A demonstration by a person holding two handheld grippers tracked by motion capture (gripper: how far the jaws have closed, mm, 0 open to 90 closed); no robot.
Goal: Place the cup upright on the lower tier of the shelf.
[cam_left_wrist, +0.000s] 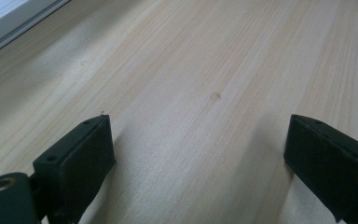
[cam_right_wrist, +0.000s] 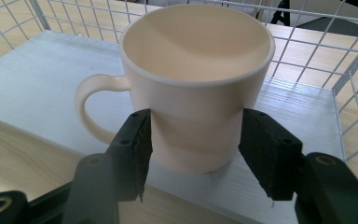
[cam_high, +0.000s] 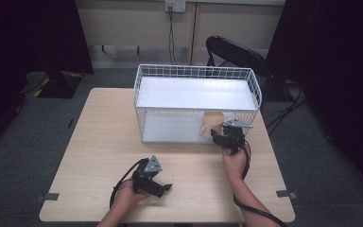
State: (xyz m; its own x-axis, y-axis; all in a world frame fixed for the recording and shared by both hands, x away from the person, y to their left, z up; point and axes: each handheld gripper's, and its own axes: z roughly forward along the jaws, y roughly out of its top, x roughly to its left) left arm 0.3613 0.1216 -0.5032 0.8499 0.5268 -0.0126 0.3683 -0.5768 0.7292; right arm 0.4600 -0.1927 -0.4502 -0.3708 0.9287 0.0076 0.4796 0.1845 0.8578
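Observation:
A cream mug point(cam_high: 212, 124) point(cam_right_wrist: 196, 93) with its handle to the left in the right gripper view stands upright on the lower white shelf point(cam_right_wrist: 32, 74) of a white wire rack point(cam_high: 196, 71), near the shelf's front right corner. My right gripper point(cam_high: 218, 134) point(cam_right_wrist: 195, 140) reaches in from the front, and its two black pads lie against opposite sides of the mug's lower body. My left gripper point(cam_high: 163, 187) point(cam_left_wrist: 198, 126) rests low over the bare wooden table point(cam_high: 94, 142) point(cam_left_wrist: 205, 70) near the front edge, jaws wide apart with nothing between them.
The rack stands at the back middle of the table, with a solid white top shelf and wire walls around both levels. A black chair point(cam_high: 236, 52) stands behind the table at the right. Cables trail from both grippers toward the front edge.

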